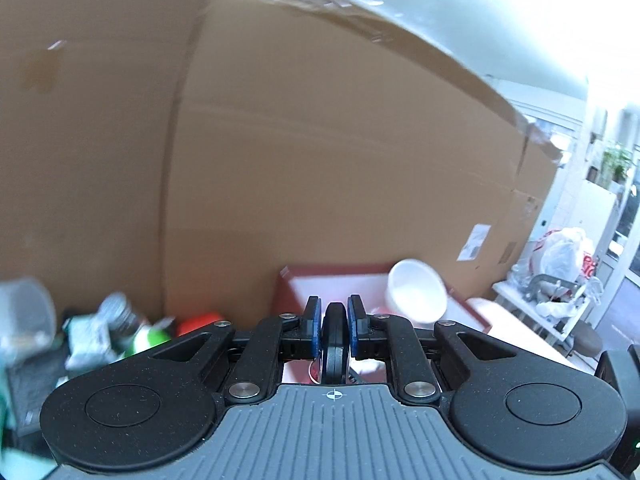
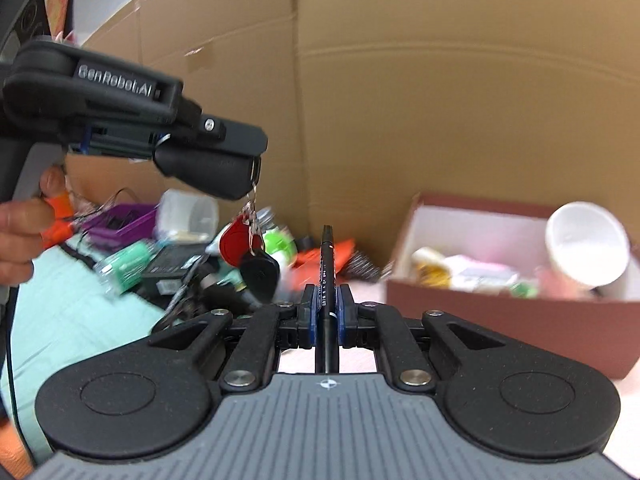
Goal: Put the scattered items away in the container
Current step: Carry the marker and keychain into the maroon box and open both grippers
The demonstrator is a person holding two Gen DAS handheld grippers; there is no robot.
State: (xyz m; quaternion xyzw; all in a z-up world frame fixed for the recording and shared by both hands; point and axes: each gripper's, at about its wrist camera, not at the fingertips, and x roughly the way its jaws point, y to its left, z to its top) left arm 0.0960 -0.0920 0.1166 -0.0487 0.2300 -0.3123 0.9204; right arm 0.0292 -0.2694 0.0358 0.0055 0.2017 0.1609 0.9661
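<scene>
Right wrist view: a tall brown corrugated cardboard wall (image 2: 440, 100) is filling the background behind the work area. In front of it, at the right, a dark red rectangular cardboard box with a pale interior (image 2: 500, 320) is sitting on the table, which is showing as a pale pinkish surface (image 2: 360, 360) beneath the tools. Inside the box, a white ceramic bowl (image 2: 588, 244) is leaning on its side against the right end, and several small blurred packets are lying beside it.

At the left, a heap of scattered items (image 2: 168, 264) is lying on a mint-green cloth (image 2: 80, 312); a purple plastic tray (image 2: 120, 220) and a clear plastic cup (image 2: 192, 212) are standing out, the rest being too blurred to identify. A hand (image 2: 20, 236) is gripping the handle of the left tool (image 2: 240, 184).

The left tool is hanging in the air above the heap, its jaws narrowed onto a black car key fob (image 2: 212, 172). From the fob a metal ring is dangling with a red teardrop tag (image 2: 234, 238) and a second black tag below.

The right tool (image 2: 327, 304) is holding a slim black pen with white lettering (image 2: 326, 264), its blue pads pressing the barrel, the tip pointing up and away, level with the gap between heap and box.

Left wrist view: the black fob (image 1: 334, 340) is sitting clamped between the left tool's blue pads (image 1: 316, 328), with the red box (image 1: 340, 280) and white bowl (image 1: 418, 292) lying directly ahead, just beyond the fingertips.
</scene>
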